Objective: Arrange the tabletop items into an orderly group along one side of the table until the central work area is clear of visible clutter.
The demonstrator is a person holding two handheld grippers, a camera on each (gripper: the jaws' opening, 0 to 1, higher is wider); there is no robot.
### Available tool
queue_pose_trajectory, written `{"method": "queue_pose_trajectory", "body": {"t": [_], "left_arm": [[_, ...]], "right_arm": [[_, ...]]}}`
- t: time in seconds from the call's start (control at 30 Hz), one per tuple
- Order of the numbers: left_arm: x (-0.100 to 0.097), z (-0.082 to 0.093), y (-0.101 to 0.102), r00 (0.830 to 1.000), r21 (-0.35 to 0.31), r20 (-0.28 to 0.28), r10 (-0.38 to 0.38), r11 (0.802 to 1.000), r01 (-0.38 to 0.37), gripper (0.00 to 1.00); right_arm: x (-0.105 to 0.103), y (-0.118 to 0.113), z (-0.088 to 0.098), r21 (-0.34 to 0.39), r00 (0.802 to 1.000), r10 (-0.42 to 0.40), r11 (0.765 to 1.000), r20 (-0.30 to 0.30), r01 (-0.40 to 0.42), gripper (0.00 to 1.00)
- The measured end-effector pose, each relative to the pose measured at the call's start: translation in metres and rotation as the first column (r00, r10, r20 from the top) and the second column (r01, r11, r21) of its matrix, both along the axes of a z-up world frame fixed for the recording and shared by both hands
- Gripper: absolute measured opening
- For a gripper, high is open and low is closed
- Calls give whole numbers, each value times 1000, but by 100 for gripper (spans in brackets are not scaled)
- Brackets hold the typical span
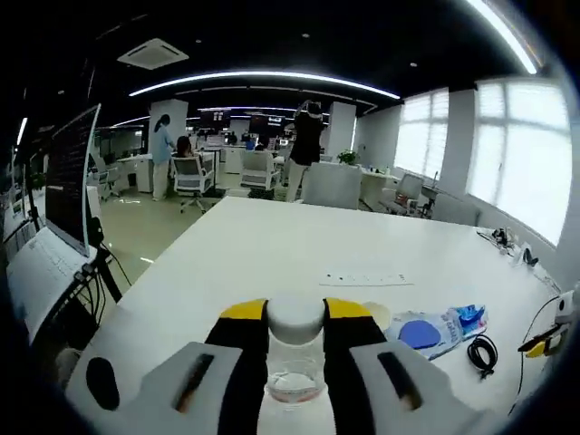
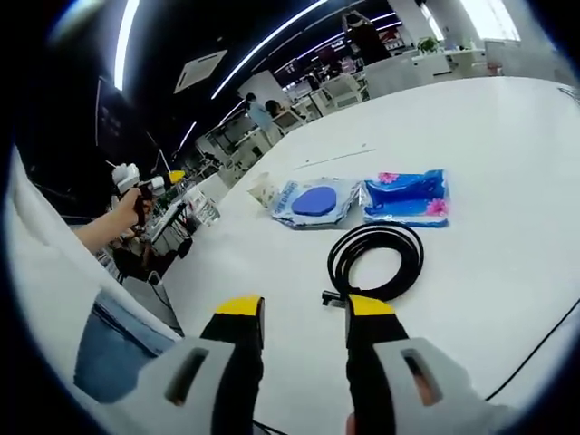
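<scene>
Gripping a small clear plastic bottle with a white cap [image 1: 294, 349], your left gripper [image 1: 294, 319] is pinching it between its yellow-tipped black jaws, holding it above the long white table [image 1: 299, 249]. In the left gripper view, a blue-and-white plastic packet [image 1: 439, 328] is lying just to the right of the jaws, and a coiled black cable [image 1: 481, 352] is resting near the packet's far end. A laptop [image 1: 56, 213] is standing open at the table's left edge.

Your right gripper [image 2: 304, 313] is hovering with its jaws spread apart and nothing between them, pointing at the same coiled black cable [image 2: 376, 258], which is lying just beyond the jaw tips. Past the cable in the right gripper view, a blue packet with pink flowers [image 2: 406, 197] is sitting touching a pale pouch with a blue oval [image 2: 313, 201]. Your left gripper [image 2: 145, 186] is also showing in the right gripper view at the left, held in your hand [image 2: 127, 213], well apart from the packets.
</scene>
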State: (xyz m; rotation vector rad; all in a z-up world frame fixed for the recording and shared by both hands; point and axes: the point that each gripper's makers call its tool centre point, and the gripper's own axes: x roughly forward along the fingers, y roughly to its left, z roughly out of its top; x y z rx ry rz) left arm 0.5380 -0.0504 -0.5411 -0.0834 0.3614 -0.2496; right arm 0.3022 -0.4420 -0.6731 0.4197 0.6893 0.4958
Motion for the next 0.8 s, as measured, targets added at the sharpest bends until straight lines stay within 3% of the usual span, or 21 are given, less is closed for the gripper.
{"method": "queue_pose_trajectory", "body": {"t": [0.2, 0.43, 0.8], "left_arm": [[26, 2, -23, 998, 26, -12, -61, 998, 62, 20], [47, 2, -34, 997, 24, -28, -76, 997, 76, 20], [76, -25, -45, 990, 58, -87, -110, 992, 115, 20]], "right_arm": [[-1, -4, -1, 5, 1000, -21, 1000, -4, 21, 34], [4, -10, -1, 5, 999, -36, 999, -6, 36, 34], [10, -13, -1, 2, 999, -44, 999, -8, 44, 34]]}}
